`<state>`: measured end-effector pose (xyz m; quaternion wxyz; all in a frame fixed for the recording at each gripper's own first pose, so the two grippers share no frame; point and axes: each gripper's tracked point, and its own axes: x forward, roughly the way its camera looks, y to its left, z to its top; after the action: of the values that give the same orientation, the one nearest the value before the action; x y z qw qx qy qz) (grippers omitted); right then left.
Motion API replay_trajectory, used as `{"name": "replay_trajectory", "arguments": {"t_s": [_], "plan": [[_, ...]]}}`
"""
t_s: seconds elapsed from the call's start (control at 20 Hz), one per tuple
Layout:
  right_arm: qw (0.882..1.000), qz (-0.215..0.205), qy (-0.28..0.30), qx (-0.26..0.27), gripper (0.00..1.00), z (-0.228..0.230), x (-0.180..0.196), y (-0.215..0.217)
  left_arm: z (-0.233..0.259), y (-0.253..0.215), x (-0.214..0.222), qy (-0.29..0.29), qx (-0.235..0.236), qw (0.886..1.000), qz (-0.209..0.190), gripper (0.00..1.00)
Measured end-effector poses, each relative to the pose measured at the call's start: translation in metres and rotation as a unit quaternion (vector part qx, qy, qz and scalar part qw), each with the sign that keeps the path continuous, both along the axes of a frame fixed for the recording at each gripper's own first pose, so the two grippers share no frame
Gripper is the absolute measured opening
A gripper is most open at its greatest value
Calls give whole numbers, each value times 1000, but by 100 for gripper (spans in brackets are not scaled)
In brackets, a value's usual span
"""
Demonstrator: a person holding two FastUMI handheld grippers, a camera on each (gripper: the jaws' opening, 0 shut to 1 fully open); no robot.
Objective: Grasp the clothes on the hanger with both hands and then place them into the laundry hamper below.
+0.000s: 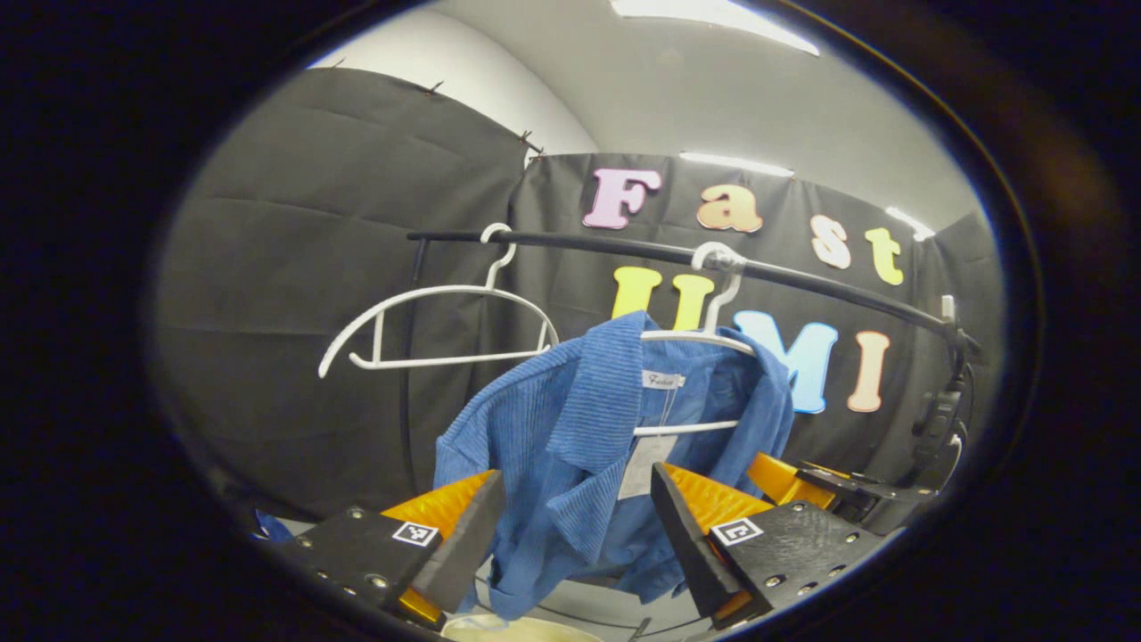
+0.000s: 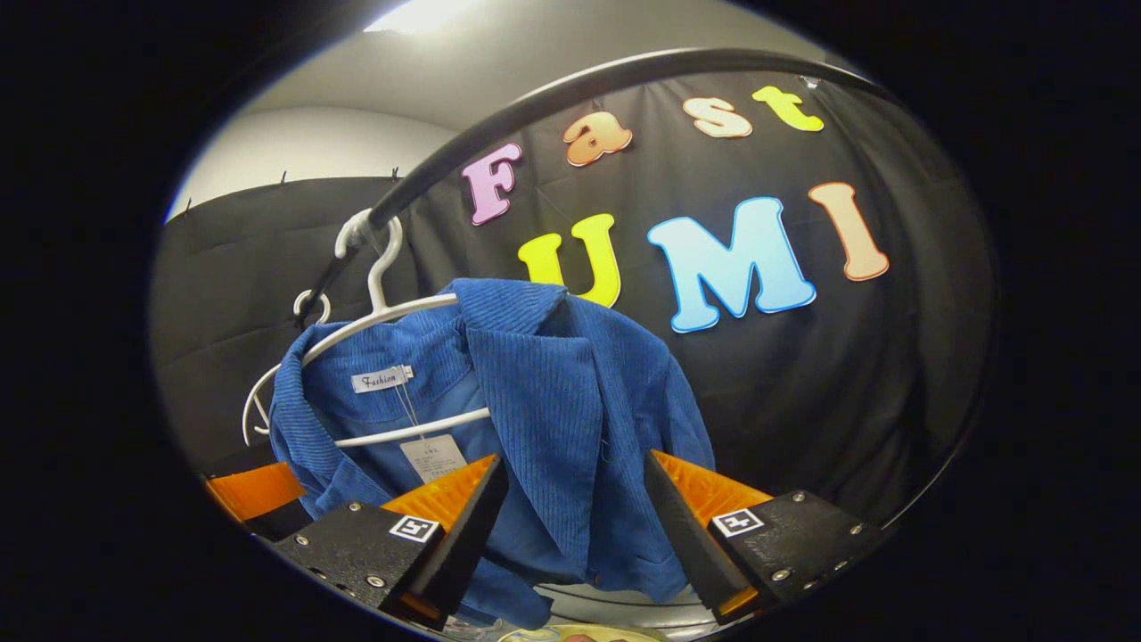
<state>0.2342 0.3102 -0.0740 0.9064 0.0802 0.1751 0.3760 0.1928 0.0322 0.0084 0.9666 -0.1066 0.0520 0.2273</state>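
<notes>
The corduroy shirt [image 2: 535, 401] is deep blue, ribbed all over in fine lines (its neck label [image 2: 381, 379] is white). Both plastic hangers, the one carrying it [image 1: 704, 343] and the bare one [image 1: 437, 321], are white, on a black rail [image 1: 802, 281].

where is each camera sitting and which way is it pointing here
Left gripper view: rides the left gripper, facing the blue shirt head-on, empty white hanger to its left; own fingers open, the other gripper at right.
Right gripper view: rides the right gripper, tilted up at the shirt under the black rail; own fingers open.
Shared: shirt, its hanger, rail.
</notes>
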Motion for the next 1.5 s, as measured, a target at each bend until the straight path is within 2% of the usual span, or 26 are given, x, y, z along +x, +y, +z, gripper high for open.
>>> {"name": "replay_trajectory", "arguments": {"t_s": [0.25, 0.3, 0.35, 0.7, 0.75, 0.8, 0.9, 0.95, 1.0, 1.1, 1.2, 1.35, 1.4, 1.5], "plan": [[999, 40, -5, -7, 95, -10, 11, 21, -8, 2, 25, 9, 7, 999, 35, 99], [999, 45, -12, -9, 91, -10, 15, 24, -9, 1, 30, 9, 6, 999, 40, 99], [999, 49, -16, -9, 95, -12, 18, 28, -10, 1, 35, 9, 5, 999, 46, 99], [998, 58, 0, 1, 95, -22, 33, 33, -24, 11, 45, 12, 2, 996, 89, 99], [998, 57, -4, 1, 91, -23, 36, 34, -25, 14, 47, 12, 4, 996, 93, 99], [998, 59, -5, 1, 95, -22, 37, 36, -26, 15, 48, 13, 4, 995, 95, 99], [998, 63, -8, 0, 94, -22, 35, 38, -28, 19, 47, 12, 4, 995, 104, 99], [998, 66, -10, 1, 90, -22, 36, 39, -30, 21, 50, 10, 1, 995, 104, 98], [998, 68, -12, 2, 87, -20, 36, 38, -30, 17, 48, 7, -4, 995, 100, 88], [997, 68, -19, 5, 72, -19, 36, 36, -30, 17, 48, 4, -5, 995, 102, 68], [997, 76, -26, 5, 54, -16, 37, 38, -28, 14, 51, 0, 2, 995, 98, 49], [997, 76, -27, 10, 17, -14, 35, 35, -28, 17, 45, -5, -3, 995, 100, 24], [997, 77, -25, 12, 13, -14, 33, 35, -26, 15, 45, -8, -7, 996, 93, 17], [996, 91, -15, 18, 6, -14, 25, 36, -25, 16, 41, -13, -12, 997, 79, 17]]}}
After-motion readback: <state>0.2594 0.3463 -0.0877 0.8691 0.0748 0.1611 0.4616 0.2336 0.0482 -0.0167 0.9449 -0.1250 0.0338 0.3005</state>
